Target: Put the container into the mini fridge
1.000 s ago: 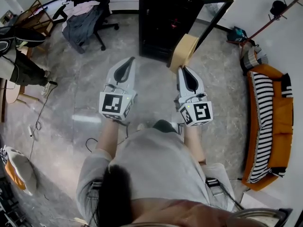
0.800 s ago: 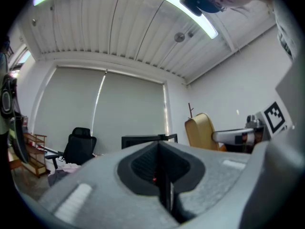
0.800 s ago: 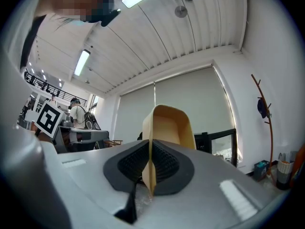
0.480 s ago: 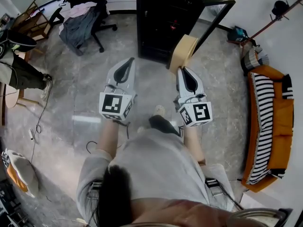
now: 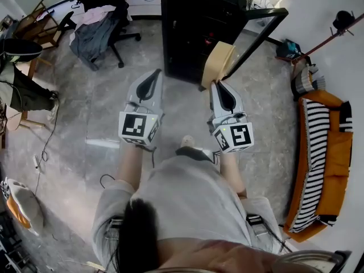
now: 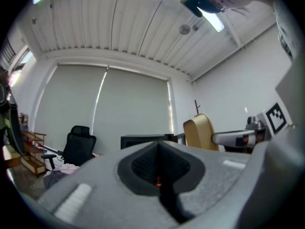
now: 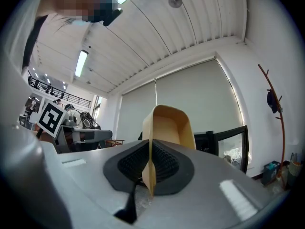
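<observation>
Currently the right gripper (image 7: 151,165) has its jaws closed on one thin wall of the tan container (image 7: 167,128). The wall runs edge-on between the ribbed pads, and the open tub projects forward beyond the tips. The left gripper (image 6: 159,162) has its jaws pressed together with nothing between them, so it carries no load.

In the head view both grippers are held side by side in front of the person, clear of the floor (image 5: 85,124). The container leans forward from the right gripper toward the black mini fridge (image 5: 193,21). Its far end overlaps the lower front edge of the cabinet in that view. The fridge door (image 5: 266,11) stands swung open to the right.

Status: the container is picked up and held in the air, and the door is open. The container appears to be just short of the fridge opening rather than inside it, though depth cannot be read exactly.

Remaining steps, by judgement:
- Advance the right gripper through the opening.
- Set the container on a shelf.
- Part the jaws and withdraw.
- Closing the door may follow, using the free left gripper.
</observation>
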A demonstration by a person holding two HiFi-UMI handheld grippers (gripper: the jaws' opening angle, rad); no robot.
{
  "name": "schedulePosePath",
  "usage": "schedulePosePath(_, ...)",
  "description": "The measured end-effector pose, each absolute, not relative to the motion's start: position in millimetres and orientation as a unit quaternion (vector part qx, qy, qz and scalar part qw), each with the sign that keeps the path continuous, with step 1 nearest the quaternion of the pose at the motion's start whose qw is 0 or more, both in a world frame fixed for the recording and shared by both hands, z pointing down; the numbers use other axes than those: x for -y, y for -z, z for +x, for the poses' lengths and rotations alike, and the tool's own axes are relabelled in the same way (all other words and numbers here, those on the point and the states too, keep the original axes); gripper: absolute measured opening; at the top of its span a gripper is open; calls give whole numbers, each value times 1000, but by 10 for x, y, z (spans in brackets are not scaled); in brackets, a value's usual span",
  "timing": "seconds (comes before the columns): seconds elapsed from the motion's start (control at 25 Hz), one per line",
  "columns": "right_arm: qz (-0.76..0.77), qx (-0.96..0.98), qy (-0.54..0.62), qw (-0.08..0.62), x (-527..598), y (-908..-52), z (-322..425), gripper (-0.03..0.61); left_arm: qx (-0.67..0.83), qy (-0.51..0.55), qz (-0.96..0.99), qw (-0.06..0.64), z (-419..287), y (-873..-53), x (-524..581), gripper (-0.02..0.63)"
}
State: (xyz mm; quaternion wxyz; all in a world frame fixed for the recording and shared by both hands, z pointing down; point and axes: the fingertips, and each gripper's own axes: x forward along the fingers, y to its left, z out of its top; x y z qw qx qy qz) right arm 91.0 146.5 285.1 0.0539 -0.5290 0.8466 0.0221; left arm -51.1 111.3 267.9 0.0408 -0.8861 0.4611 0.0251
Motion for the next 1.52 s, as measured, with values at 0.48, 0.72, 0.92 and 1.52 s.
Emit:
schedulePosePath(0.48, -490, -870, -18, 55, -672, -2894, 1340, 17, -489, -17, -871, 48, -10, -2670, -420, 2)
schedulePosePath(0.72, -473, -879, -15, 58, -405, -2973, 1459, 17, -503, -15, -863, 51, 120, -2717, -212, 2)
schedulePosePath(0.92, -467, -883, -6, 56, -269, -3059, 1518, 17, -508, -4, -860, 46, 174, -2791, -90, 2)
schedulePosePath(1.52, -483, -875, -2, 46, 364, -3049, 1246, 17, -484, -7, -874, 39, -47, -2763, 616, 2)
